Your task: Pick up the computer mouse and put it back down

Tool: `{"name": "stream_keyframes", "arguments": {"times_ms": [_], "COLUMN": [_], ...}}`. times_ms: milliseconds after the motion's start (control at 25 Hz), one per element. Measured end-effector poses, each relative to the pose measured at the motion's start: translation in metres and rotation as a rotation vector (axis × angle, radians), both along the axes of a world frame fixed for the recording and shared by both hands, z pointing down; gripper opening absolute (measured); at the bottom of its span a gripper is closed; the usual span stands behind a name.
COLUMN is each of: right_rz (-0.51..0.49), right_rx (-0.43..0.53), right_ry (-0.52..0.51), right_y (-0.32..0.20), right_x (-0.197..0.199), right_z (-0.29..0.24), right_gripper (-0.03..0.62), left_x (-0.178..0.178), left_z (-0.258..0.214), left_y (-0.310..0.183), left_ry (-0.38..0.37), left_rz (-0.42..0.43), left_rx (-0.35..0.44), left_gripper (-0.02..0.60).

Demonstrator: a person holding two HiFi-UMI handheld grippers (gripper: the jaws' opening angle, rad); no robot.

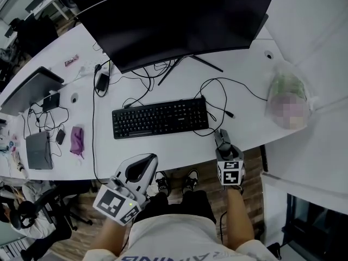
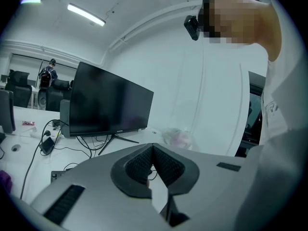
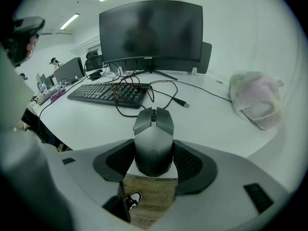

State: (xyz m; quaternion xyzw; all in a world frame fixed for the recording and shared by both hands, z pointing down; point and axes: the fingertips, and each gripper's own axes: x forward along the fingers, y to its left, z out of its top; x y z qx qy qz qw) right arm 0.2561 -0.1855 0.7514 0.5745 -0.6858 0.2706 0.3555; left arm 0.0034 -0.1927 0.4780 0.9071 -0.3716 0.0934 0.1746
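The grey computer mouse (image 3: 153, 141) lies at the front edge of the white desk (image 1: 247, 99), its cable running off toward the keyboard. My right gripper (image 3: 153, 150) is around it, one dark pad against each side of the mouse body. From the head view the mouse (image 1: 221, 139) shows just beyond the right gripper (image 1: 224, 148), right of the keyboard. My left gripper (image 1: 142, 165) hovers at the desk's front edge below the keyboard. In its own view the left gripper (image 2: 153, 150) has its pads meeting with nothing between them.
A black keyboard (image 1: 160, 117) sits mid-desk with a large dark monitor (image 1: 174, 20) behind it and loose cables (image 1: 217, 99) between. A plastic bag (image 1: 288, 94) rests at the right. Laptops (image 1: 30, 88) and small items crowd the left. The person's shoes and wooden floor show below the edge.
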Motion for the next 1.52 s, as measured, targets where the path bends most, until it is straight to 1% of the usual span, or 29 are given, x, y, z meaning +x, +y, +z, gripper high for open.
{"name": "stream_keyframes", "arguments": {"times_ms": [120, 240, 440, 680, 960, 1200, 1520], "right_rz": [0.006, 0.023, 0.036, 0.022, 0.012, -0.013, -0.021], "right_rx": [0.032, 0.067, 0.155, 0.264, 0.376, 0.462, 0.594], "right_ry": [0.001, -0.019, -0.058, -0.073, -0.070, -0.040, -0.055], "right_y": [-0.001, -0.003, -0.014, -0.027, -0.039, -0.045, -0.046], "right_x": [-0.001, -0.002, -0.006, -0.011, -0.014, -0.020, -0.031], "right_z": [-0.009, -0.024, -0.069, -0.120, -0.174, -0.209, -0.260], "right_gripper": [0.268, 0.268, 0.268, 0.268, 0.268, 0.264, 0.262], "left_x": [-0.001, -0.001, 0.001, 0.003, 0.001, 0.000, -0.004], "left_z": [-0.002, -0.006, -0.016, -0.029, -0.044, -0.055, -0.069], "left_y": [0.003, 0.005, 0.006, 0.005, 0.003, 0.005, 0.007], "left_ry": [0.001, 0.006, 0.019, 0.040, 0.058, 0.078, 0.095], "left_rz": [0.001, 0.005, 0.014, 0.025, 0.033, 0.042, 0.046], "left_rx": [0.007, 0.013, 0.029, 0.059, 0.099, 0.123, 0.157], "left_gripper": [0.005, 0.005, 0.005, 0.005, 0.005, 0.005, 0.005]}}
